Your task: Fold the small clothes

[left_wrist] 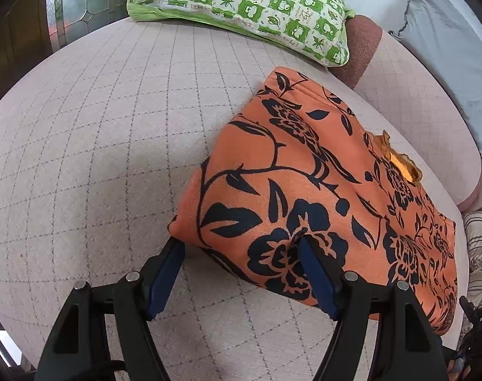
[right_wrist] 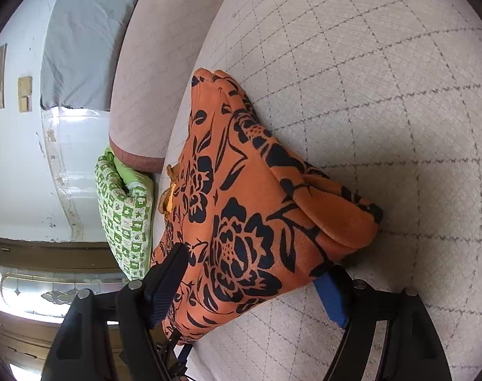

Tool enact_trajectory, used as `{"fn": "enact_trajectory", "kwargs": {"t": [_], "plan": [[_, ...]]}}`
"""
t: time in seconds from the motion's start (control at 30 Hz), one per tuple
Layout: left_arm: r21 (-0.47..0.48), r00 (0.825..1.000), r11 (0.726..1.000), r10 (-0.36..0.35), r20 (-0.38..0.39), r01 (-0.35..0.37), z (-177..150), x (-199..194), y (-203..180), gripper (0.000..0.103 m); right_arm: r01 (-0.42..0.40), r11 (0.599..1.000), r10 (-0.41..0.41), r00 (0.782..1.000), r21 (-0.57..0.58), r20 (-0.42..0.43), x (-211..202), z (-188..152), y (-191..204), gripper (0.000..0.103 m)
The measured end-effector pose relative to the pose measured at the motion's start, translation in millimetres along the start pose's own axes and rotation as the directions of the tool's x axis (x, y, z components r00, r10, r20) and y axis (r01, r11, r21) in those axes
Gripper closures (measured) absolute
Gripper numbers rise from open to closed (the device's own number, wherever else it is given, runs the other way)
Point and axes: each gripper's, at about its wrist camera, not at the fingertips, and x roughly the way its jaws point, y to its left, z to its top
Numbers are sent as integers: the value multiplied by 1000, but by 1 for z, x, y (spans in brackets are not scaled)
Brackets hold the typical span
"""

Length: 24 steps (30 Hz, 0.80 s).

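Two views. Left wrist: folded orange garment with black floral print [left_wrist: 304, 190] lies on beige quilted sofa seat [left_wrist: 98, 143], near green-white patterned pillow [left_wrist: 241, 9]. Left gripper [left_wrist: 241, 254] jaws spread, straddling garment's near corner, not clamping. Right wrist: right gripper [right_wrist: 257, 270] jaws released, cloth between, unpinched.

orange garment [left_wrist: 304, 171] | black floral print | folded into layers, lying flat | on quilted beige cushion [left_wrist: 98, 158]
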Motion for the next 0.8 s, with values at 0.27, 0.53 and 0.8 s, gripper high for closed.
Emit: {"fn": "enact_trajectory", "kwargs": {"t": [0.27,0.53,0.8], "plan": [[-42,999,998,35,2,-35,-2,-5,6,28,8,1000,-8,1000,-15,1,8,-1,3,24],[-85,1000,996,26,0,-26,16,9,2,42,19,998,-19,1000,-56,7,17,5,10,45],[34,998,998,61,24,-62,22,4,-19,90,62,994,-64,998,-91,-11,28,12,6,83]]}}
